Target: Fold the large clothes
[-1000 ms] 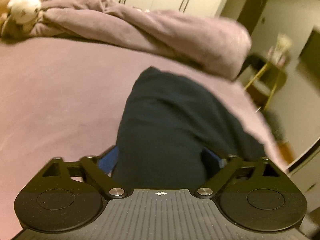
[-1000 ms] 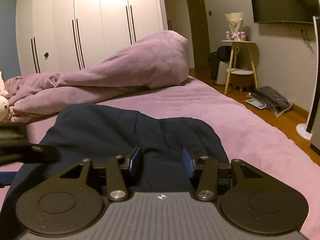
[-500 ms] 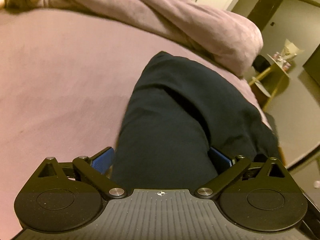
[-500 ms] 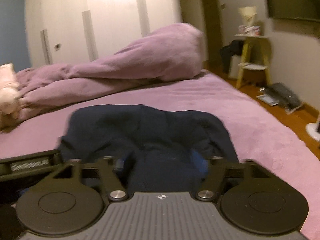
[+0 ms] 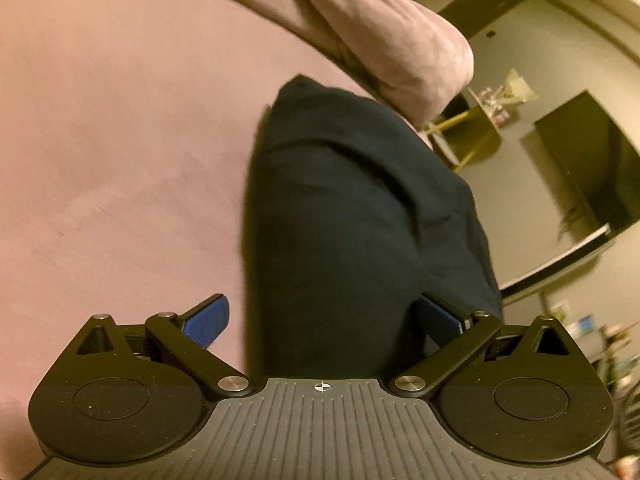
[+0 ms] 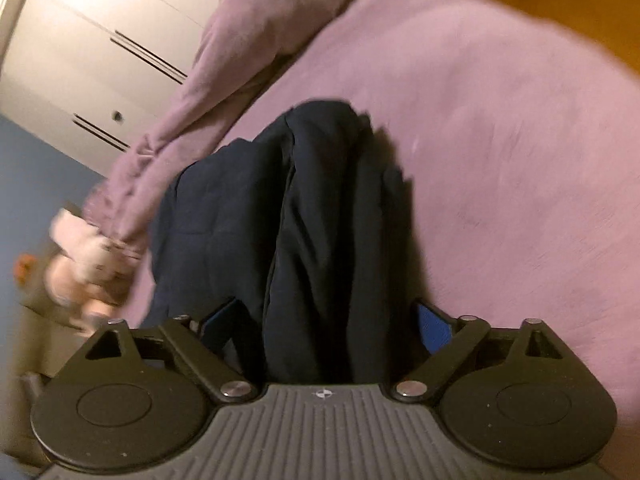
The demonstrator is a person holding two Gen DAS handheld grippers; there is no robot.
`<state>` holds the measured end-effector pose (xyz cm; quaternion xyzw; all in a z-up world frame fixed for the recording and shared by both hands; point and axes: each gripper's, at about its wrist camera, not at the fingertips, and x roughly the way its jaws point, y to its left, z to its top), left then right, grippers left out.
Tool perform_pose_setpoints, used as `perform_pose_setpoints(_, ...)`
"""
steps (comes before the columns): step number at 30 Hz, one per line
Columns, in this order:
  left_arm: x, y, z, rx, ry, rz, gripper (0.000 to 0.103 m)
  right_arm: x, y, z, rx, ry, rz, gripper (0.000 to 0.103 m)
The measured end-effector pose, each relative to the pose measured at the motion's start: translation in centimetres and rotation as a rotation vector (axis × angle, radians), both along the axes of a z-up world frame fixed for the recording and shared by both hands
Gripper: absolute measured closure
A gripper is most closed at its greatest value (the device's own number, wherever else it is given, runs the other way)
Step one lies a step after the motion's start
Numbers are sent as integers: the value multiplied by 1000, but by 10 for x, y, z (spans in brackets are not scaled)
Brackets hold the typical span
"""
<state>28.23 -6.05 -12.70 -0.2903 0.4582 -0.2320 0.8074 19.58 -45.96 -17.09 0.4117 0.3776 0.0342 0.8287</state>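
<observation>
A dark navy garment [image 5: 352, 208] hangs and drapes over the purple bed [image 5: 120, 140]. It also shows in the right wrist view [image 6: 304, 220], bunched in long vertical folds. My left gripper [image 5: 324, 320] has its blue-padded jaws wide apart, with the cloth running between them. My right gripper [image 6: 324, 320] also has its jaws wide apart around a bunch of the cloth. I cannot tell if either one pinches the cloth, as the fabric hides the inner faces of the pads.
A crumpled purple duvet [image 5: 380, 32] lies along the far side of the bed. A stuffed toy [image 6: 88, 264] sits at the head end. White wardrobe doors [image 6: 120, 40] stand behind. A yellow-legged side table [image 5: 476, 128] and a dark TV [image 5: 588, 168] are beyond the bed edge.
Both grippers have risen and tilted downward, lifting the navy garment off the bed so it hangs in folds. The right gripper's jaws have spread wider.
</observation>
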Motion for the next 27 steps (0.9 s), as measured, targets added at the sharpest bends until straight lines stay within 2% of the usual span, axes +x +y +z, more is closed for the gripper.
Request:
perform_pose_setpoints(4,17,-5,-16,-106,85,4,1,5,-4,-18,117,-20,-1,20)
perform_pose_setpoints(5,19,-8,-19,-123,97,4,6,5,-5,-19,125,-25,0,22)
perform_pose_setpoints(7,23,-16,-17,-112,109,8,10,6,-6,-20,131,-34,2,25)
perform_pose_setpoints(9,24,-23,-8,-75,83,-6,17,5,-4,-20,133,-42,0,31)
perform_pose_setpoints(11,21,-22,-1,-74,68,-12,27,1,-6,-19,140,-49,-9,38)
perform_pose_setpoints(18,16,-9,14,-101,38,1,37,1,10,-3,132,-70,-26,46)
perform_pose_setpoints(23,7,31,40,-38,-46,54,38,21,42,2,153,-61,41,47)
perform_pose_setpoints(27,-2,90,52,61,-90,142,37,55,104,-2,167,-51,155,47)
